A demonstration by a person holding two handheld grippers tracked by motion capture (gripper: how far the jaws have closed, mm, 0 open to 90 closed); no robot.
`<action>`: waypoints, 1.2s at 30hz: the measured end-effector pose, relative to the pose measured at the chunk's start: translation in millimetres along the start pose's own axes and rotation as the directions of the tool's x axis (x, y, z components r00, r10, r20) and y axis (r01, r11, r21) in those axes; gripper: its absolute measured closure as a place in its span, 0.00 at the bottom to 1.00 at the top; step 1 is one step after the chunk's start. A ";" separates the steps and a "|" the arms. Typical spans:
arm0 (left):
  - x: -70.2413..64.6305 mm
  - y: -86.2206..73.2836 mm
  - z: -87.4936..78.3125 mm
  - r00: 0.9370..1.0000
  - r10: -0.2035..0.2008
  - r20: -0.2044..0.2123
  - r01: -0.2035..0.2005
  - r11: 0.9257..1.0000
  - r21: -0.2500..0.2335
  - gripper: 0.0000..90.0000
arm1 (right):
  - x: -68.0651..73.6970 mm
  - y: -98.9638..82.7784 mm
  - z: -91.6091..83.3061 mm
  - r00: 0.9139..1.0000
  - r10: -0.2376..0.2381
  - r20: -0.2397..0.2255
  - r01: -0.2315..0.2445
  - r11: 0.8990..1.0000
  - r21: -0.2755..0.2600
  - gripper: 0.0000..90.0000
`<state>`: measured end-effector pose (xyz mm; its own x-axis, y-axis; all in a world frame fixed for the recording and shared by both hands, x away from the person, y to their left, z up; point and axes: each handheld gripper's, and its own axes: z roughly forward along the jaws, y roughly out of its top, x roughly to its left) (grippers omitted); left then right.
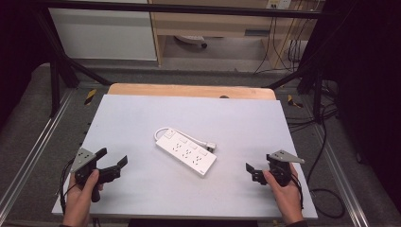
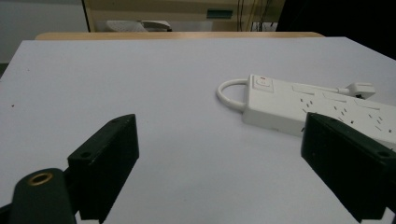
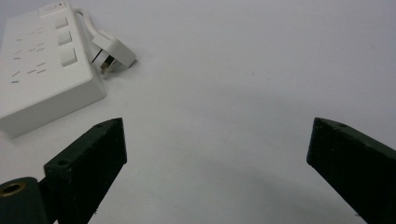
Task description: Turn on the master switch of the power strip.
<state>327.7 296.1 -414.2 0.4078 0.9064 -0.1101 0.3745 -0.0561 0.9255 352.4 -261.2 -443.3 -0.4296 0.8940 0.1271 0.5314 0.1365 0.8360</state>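
Power strip [image 1: 186, 152], white, lies at the middle of the table [image 1: 142, 123] in the high view, between the left gripper [image 1: 113, 163] and right gripper [image 1: 253, 171], apart from both. Left gripper view: jaws spread, strip ahead at right. Right gripper view: jaws spread, strip and its plug [image 3: 113, 52] ahead at left.

A lab or workshop recording station is suggested by the black metal frame [image 1: 61, 61] erected around a white-topped table [image 1: 142, 118], the loose cables [image 1: 283, 47] hung down a plywood bench [image 1: 213, 21] behind it, and the grey carpeted floor [image 1: 28, 118] crossed by metal rails [image 1: 33, 156].
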 end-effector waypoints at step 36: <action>-1.2 -1.5 2.7 1.000 -0.003 0.027 0.002 0.999 0.033 0.11 | 22.7 28.9 -12.1 0.995 -0.087 -0.058 0.078 0.986 -0.145 0.06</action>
<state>328.8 293.9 -416.3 0.4295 0.8947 -0.1226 0.4022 -0.0680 0.9130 349.1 -242.1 -409.7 -0.5157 0.8525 0.0850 0.3853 0.1423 0.9117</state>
